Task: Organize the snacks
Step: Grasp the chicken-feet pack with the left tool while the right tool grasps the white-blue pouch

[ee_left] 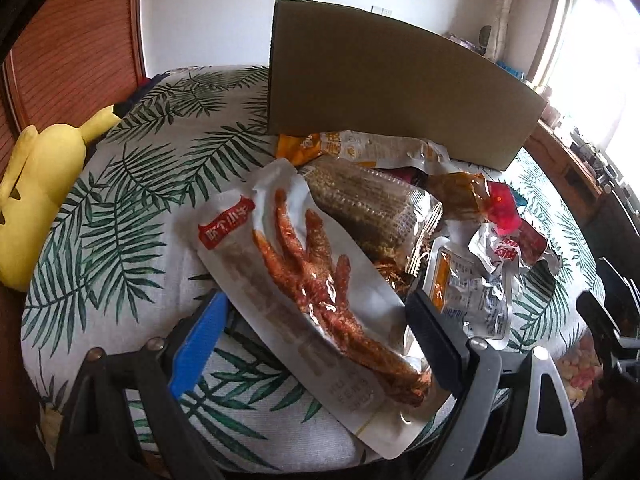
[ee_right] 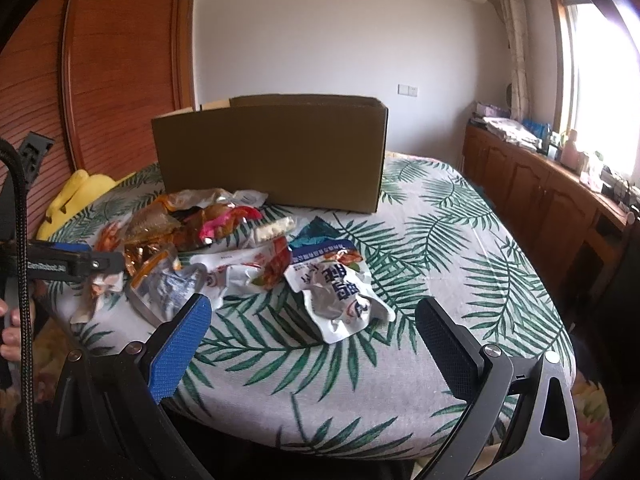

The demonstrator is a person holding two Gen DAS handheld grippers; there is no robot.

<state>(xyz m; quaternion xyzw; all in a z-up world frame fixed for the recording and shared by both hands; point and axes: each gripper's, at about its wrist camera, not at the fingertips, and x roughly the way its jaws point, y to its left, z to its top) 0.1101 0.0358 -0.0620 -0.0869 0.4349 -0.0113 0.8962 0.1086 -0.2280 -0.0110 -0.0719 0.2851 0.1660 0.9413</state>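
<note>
In the left wrist view, the left gripper (ee_left: 316, 344) has its two fingers wide apart, one with a blue pad (ee_left: 198, 354) and one with a black pad (ee_left: 436, 344). A long pack of chicken feet (ee_left: 316, 276) lies flat on the table with the leaf cloth (ee_left: 132, 216), and its near end sits in the gap between the two fingers. The pads are not pressing on it. Behind that pack is a pack of corn (ee_left: 364, 204), and to the right are a small pack with an orange edge (ee_left: 468, 292) and more crinkly snack packs all in a heap. A brown cardboard box (ee_left: 392, 92) stands at the back of the heap, with a snack pack touching its bottom edge. A yellow soft toy (ee_left: 36, 184) lies at the left side of the table. In the right wrist view, the right gripper (ee_right: 312, 344) also has its fingers wide apart, and only the leaf cloth shows between them. A white and blue snack bag (ee_right: 340, 288) lies on the cloth just past the fingers, not touching them. The heap of snacks (ee_right: 188, 232) is to the left, in front of the cardboard box (ee_right: 272, 156). The left gripper (ee_right: 100, 264) reaches into the heap from the left edge, and a person's fingers (ee_right: 10, 332) show at that side.
</note>
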